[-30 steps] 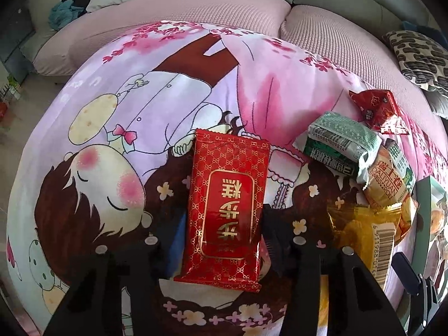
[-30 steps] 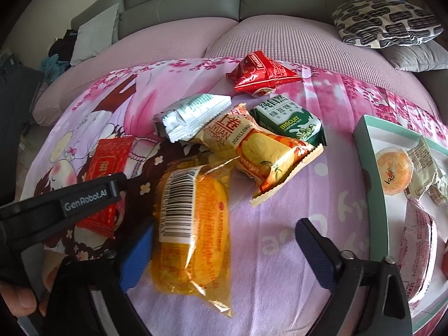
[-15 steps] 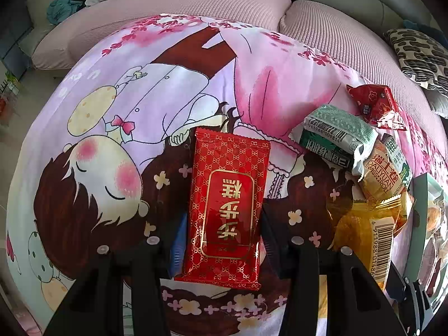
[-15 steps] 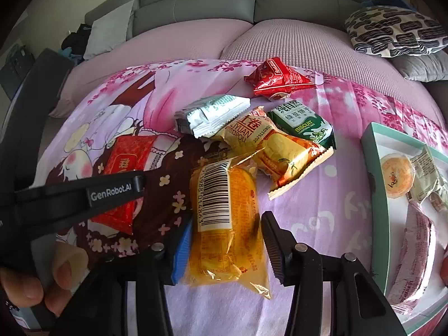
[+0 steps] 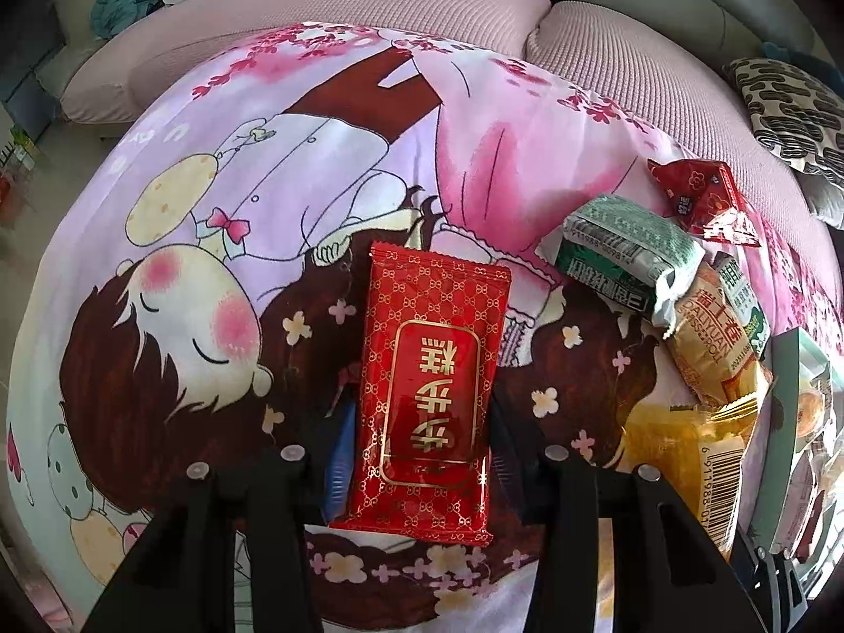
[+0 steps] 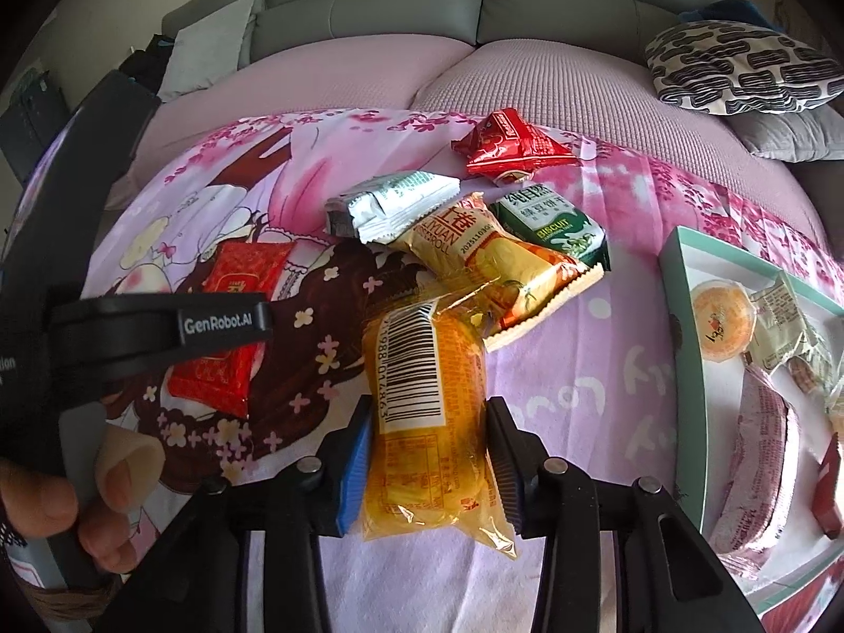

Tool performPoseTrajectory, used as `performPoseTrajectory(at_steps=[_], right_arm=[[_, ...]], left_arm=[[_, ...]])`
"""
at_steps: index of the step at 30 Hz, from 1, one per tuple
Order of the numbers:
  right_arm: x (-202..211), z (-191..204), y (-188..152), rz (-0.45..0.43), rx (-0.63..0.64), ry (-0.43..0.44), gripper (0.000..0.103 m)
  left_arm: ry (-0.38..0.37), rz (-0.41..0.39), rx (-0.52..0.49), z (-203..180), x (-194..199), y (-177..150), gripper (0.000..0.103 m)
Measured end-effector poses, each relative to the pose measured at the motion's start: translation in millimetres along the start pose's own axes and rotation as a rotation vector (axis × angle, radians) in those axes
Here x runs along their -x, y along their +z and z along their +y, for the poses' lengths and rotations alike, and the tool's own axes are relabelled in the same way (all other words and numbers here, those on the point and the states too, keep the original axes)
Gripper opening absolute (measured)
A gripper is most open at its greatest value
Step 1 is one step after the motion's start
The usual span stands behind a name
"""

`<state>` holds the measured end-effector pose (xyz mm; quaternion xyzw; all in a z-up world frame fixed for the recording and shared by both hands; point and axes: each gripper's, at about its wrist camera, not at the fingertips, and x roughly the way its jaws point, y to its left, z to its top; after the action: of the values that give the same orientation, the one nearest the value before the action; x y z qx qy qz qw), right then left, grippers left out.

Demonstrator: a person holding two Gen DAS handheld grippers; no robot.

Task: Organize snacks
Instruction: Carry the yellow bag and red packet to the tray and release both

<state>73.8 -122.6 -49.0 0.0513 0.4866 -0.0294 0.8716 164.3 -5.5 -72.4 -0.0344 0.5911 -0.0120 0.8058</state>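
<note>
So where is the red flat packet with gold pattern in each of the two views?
Left wrist view: the red packet lies in the lower centre, between the left claw's fingers.
Right wrist view: the red packet is at left, partly behind the other tool.
Shared landmark: silver-green packet.

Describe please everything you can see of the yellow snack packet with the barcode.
The yellow snack packet is a long, clear plastic wrapper, glossy and crinkled, with yellow-orange food inside and a white barcode label on its far half. It lies flat on the cartoon bedsheet, lengthwise between the fingers of the right gripper, which press its sides. Its far end touches the orange roll packet. In the left view only part of it shows.
</note>
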Motion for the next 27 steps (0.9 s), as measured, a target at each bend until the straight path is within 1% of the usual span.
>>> performPoseTrajectory(at_steps=[7, 12, 20, 27], right_arm=[[6.0, 0.0, -5.6, 0.006, 0.001, 0.007, 0.043], [12.7, -1.8, -7.8, 0.0, -0.004, 0.018, 0.043], [33.2, -7.4, -6.8, -0.037, -0.012, 0.034, 0.043], [64.9, -14.1, 0.0, -0.111, -0.033, 0.057, 0.043]], left_arm=[[-0.055, 0.007, 0.013, -4.6, 6.0, -4.6, 0.047], [-0.08, -0.007, 0.028, -2.9, 16.4, -6.8, 0.047], [-0.096, -0.072, 0.025, -4.7, 43.8, -7.2, 0.047], [-0.12, -0.124, 0.007, -7.8, 68.2, -4.8, 0.047]])
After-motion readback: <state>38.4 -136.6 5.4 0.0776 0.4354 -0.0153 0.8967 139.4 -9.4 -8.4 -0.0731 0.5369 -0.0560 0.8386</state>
